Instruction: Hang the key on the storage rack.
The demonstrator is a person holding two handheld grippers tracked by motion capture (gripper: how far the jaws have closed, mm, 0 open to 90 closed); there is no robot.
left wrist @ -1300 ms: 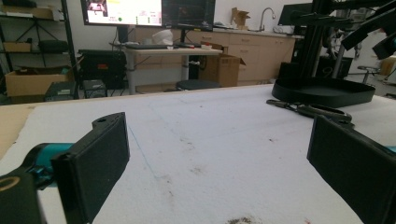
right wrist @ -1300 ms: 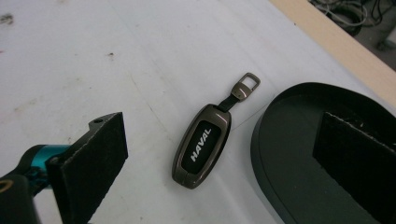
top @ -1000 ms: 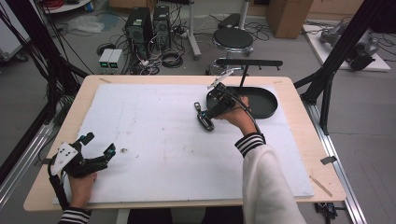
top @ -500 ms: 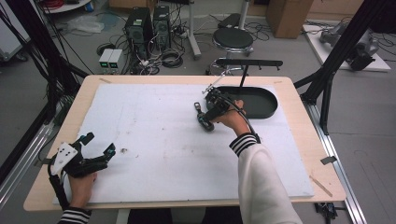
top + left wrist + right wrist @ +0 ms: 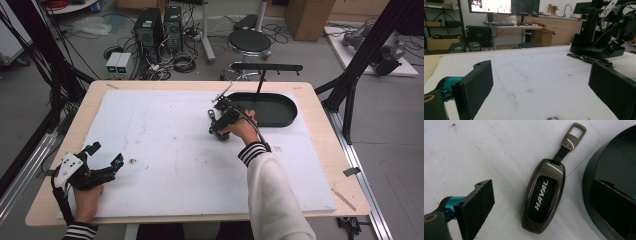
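Lower than a second before, the right gripper (image 5: 541, 202) straddled the key fob (image 5: 544, 197) beside the black tray (image 5: 280, 111), jaws wide and nothing held, just narrowed slightly for a grasp; the left gripper (image 5: 541, 90) idled wide open.

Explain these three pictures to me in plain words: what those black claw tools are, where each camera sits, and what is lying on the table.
A person sits at a table covered by a white sheet and holds a two-jaw hand tool in each hand. The top picture looks down from a fixed camera above. The other two come from small cameras riding on each tool, looking out between its black jaws.

The left gripper rests near the table's near left corner, jaws open, nothing in them. The right gripper is over the middle, beside a black oval tray. Its own camera shows a dark metal car key fob marked HAVAL, with a strap and clip, lying flat on the sheet between the open jaws. The jaws are not touching it, so nothing is held.
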